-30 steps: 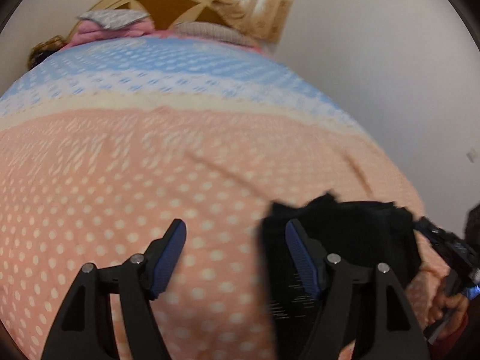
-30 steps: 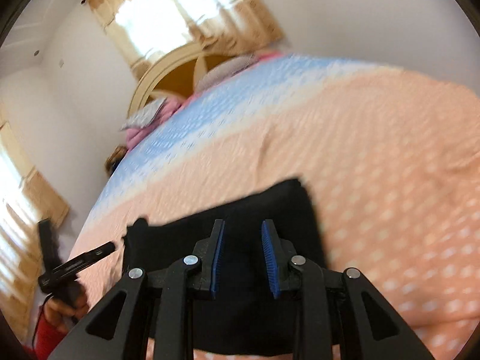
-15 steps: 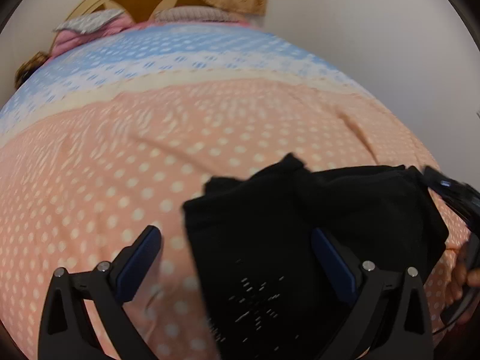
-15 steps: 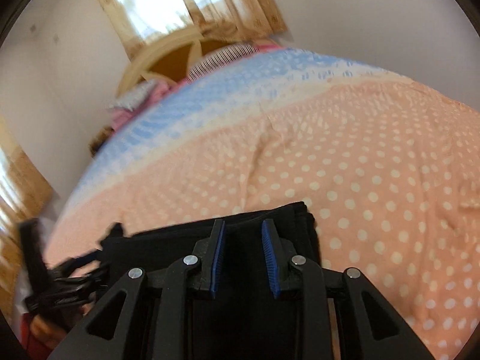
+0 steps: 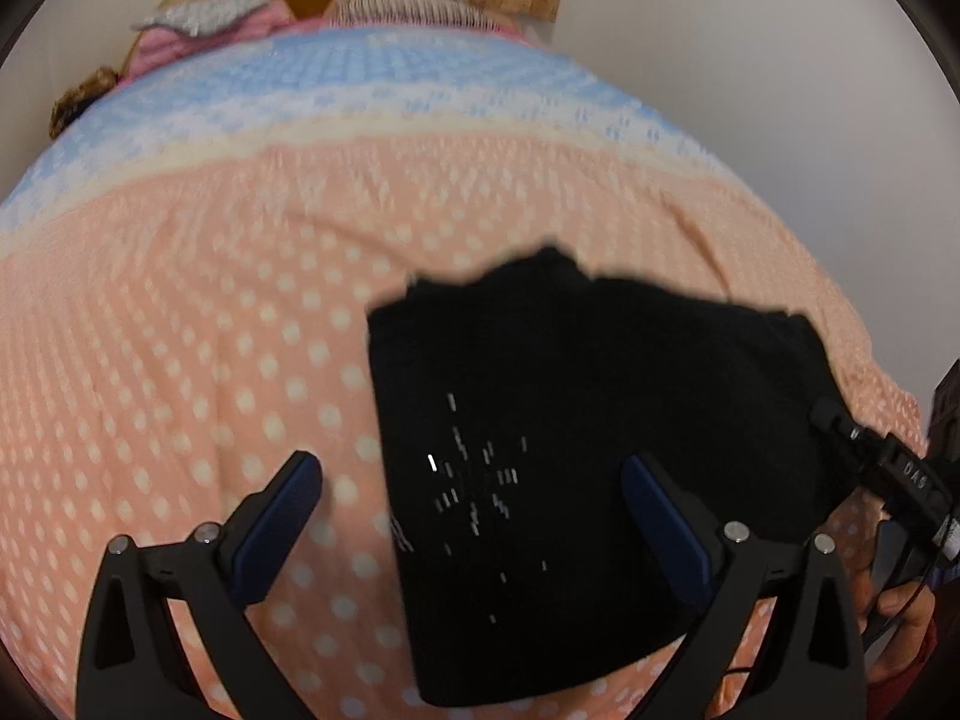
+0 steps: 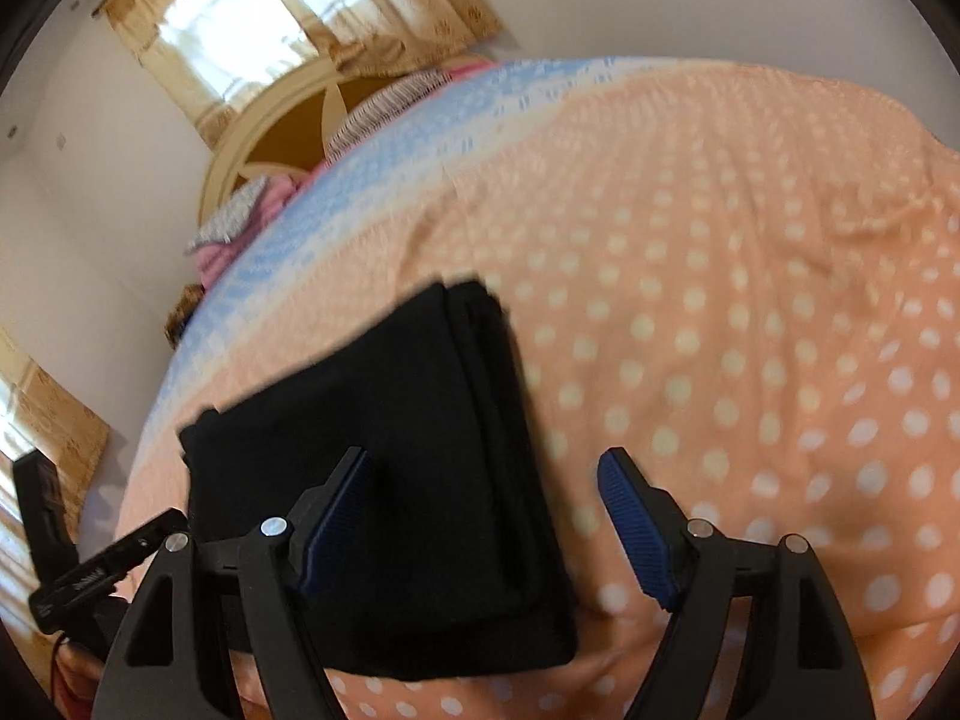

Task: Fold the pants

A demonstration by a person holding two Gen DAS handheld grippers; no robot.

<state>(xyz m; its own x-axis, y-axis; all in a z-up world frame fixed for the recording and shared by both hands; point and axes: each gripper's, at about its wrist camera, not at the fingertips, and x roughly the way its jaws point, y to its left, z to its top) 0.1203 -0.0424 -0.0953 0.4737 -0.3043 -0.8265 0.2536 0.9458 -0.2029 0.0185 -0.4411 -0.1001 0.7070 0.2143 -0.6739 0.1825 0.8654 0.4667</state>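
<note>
Pants (image 5: 576, 450), black, lie as a compact folded bundle on the bedspread (image 5: 210, 312), close to the bed's near edge and toward its right side as the left wrist view shows it. Stacked layers and a rolled fold line show along the bundle's right side in the right wrist view (image 6: 384, 468). The bundle's long axis appears to run from the near edge away toward the headboard (image 6: 270, 138), though the lens distortion makes this uncertain.

Left gripper (image 5: 474, 510) hovers with its jaws wide apart and nothing between them; its left finger sits over bare bedspread and its right finger over the cloth, so the bundle's left edge falls between them. Right gripper (image 6: 486, 510) likewise stands spread and empty; its left finger overlies the pants and its right finger the bedspread, bracketing the bundle's right edge. Whether either claw touches the cloth cannot be told.

Both grippers thus flank the bundle from the near edge, one at each side, and neither is clearly closer. Judged from the tidy stack and the released jaws, the folding looks complete or nearly so; any further move would turn on those two side edges.

Pillows (image 5: 240, 18) and a curtained window (image 6: 240, 18) lie beyond, at the bed's far end.
</note>
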